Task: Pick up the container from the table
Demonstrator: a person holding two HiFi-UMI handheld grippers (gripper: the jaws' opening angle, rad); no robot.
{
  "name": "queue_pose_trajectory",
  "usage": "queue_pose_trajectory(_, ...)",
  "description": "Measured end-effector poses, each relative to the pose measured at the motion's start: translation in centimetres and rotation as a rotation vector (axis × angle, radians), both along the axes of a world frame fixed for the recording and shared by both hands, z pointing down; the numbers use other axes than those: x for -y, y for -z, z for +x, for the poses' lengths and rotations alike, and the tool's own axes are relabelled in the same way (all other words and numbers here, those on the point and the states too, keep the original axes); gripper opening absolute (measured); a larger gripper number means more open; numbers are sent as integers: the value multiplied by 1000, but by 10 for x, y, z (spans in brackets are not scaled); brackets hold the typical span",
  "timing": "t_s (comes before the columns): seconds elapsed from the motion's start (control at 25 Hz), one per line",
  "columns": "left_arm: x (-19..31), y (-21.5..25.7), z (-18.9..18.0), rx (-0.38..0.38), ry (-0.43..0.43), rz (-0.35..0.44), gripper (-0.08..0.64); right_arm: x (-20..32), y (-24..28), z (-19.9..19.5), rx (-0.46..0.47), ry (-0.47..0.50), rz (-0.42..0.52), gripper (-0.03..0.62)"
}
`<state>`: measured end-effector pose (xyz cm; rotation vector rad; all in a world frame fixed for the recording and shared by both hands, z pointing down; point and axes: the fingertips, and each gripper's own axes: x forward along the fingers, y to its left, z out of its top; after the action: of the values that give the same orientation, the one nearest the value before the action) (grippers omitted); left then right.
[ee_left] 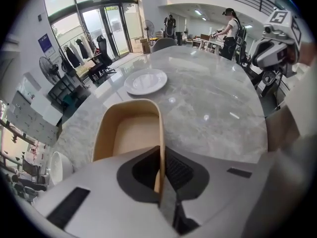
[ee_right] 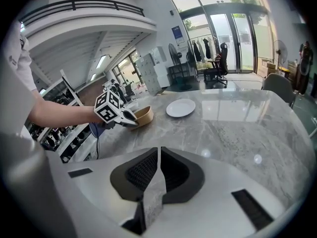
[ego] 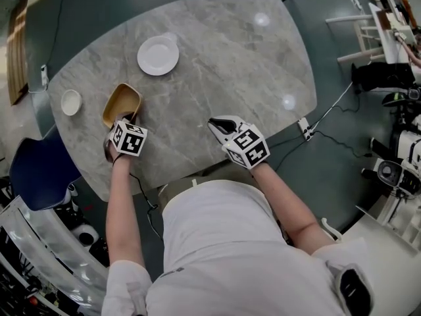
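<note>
Jaws on my left gripper (ee_left: 159,175) clench the container (ee_left: 130,133) wall at lower centre; probably secure, so lift straight up.

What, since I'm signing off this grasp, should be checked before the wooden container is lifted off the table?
1. Left gripper shut on the near wall of the container: ok.
2. Container sitting upright on the table: ok.
3. Plate and small bowl apart from the container: ok.
4. Right gripper shut, empty, off to the side: ok.
5. Grip firm enough for the lift: cannot tell.
</note>
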<state>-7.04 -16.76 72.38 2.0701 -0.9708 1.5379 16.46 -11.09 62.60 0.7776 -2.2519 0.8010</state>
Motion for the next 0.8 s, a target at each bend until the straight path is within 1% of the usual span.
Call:
queue_pose_trajectory(0.16,-9,16,-4,-28,3,25,15,-8,8,-12,1,2,23,29)
queue_pose_trajectory(0.32,-14,40,-8,-56,11,71,15,-12,19,-23,4,-3,54,31)
queue_pose_trajectory(0.48,-21,67,-10,-109,30,112,15,-13,34,-37,16,-7,92,29)
queue_pose_trajectory(0.6,-29,90,-10,-153,52,146,15,-14,48,-46,31,-10,124,29)
queue_pose_trajectory(0.8,-45,134,-13,-195,78,222,15,-20,88,-60,68,-1,194,25)
